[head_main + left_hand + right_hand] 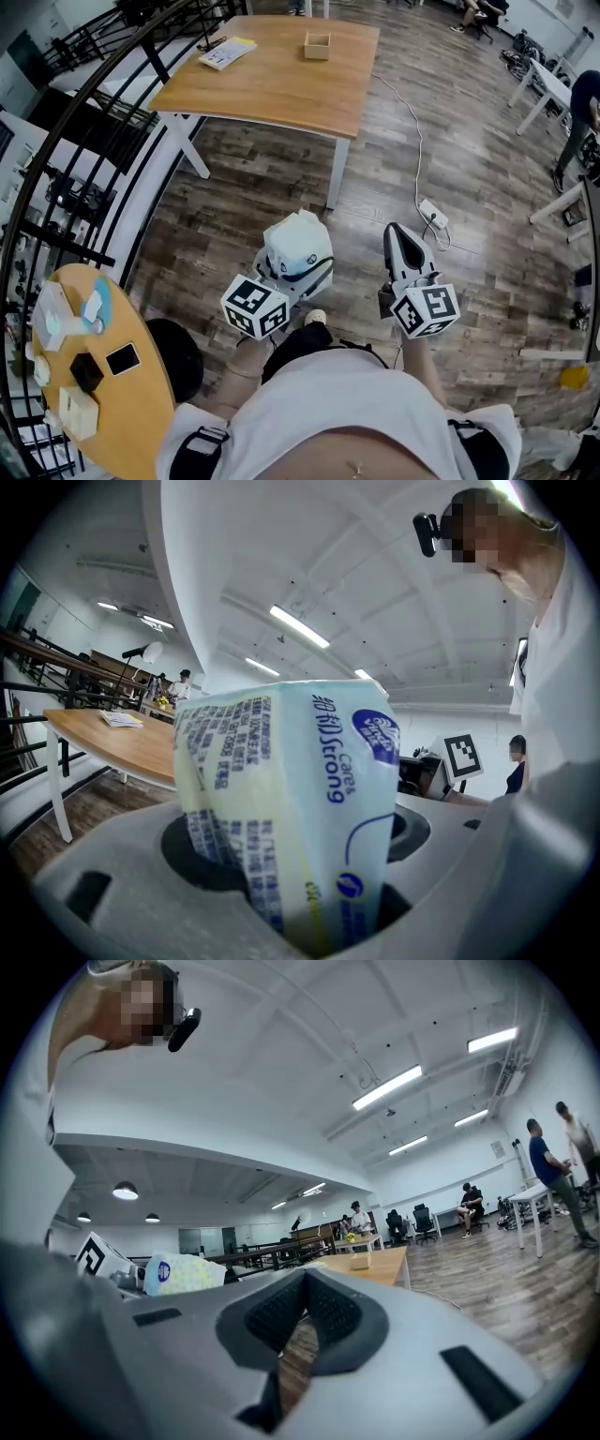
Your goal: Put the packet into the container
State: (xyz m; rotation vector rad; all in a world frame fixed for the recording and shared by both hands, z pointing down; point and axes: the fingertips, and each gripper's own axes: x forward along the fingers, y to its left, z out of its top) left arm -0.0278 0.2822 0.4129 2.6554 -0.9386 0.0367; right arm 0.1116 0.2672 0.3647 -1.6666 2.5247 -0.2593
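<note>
Office with plank floor (469,141); the wooden table (272,94) ahead carries the container (317,45) near its far edge and a booklet (228,52) at its far left corner. Left gripper (277,277) clamps the packet (298,242) upright between wide-set jaws, over the floor, well short of the table. Right gripper (397,239): jaws together at the tips, nothing between them.

Open-plan office here: long wooden desk (281,80), swivel chairs (424,1221), ceiling strip lights (389,1087), people (548,1171) at tables.
</note>
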